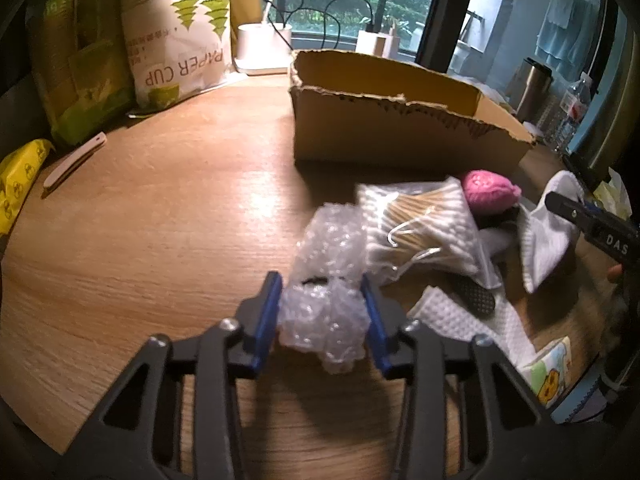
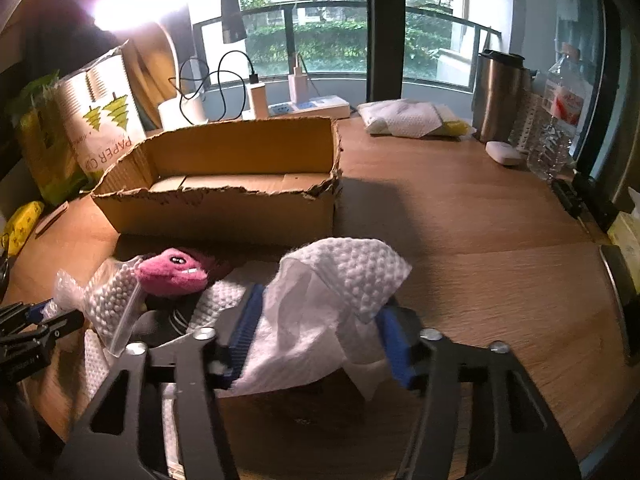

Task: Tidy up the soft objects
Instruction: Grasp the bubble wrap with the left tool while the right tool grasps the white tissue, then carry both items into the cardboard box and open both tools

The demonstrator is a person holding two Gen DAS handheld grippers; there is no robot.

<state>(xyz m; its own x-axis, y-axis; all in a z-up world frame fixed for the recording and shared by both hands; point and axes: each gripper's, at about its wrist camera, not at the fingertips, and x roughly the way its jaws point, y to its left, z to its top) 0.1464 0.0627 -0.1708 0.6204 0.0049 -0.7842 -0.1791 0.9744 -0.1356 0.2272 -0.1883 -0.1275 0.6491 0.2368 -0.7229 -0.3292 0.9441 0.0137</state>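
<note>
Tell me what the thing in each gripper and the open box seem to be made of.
Left gripper holds bubble wrap: clear glossy plastic film with raised air cells. Right gripper holds a white tissue: matte, dimple-embossed paper or nonwoven cloth, crumpled softly. The box looks like brown corrugated cardboard, with ragged torn rims.

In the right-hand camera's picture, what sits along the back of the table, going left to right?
Paper cup bag → cardboard box → white tissue pack → steel tumbler → water bottle.
</note>
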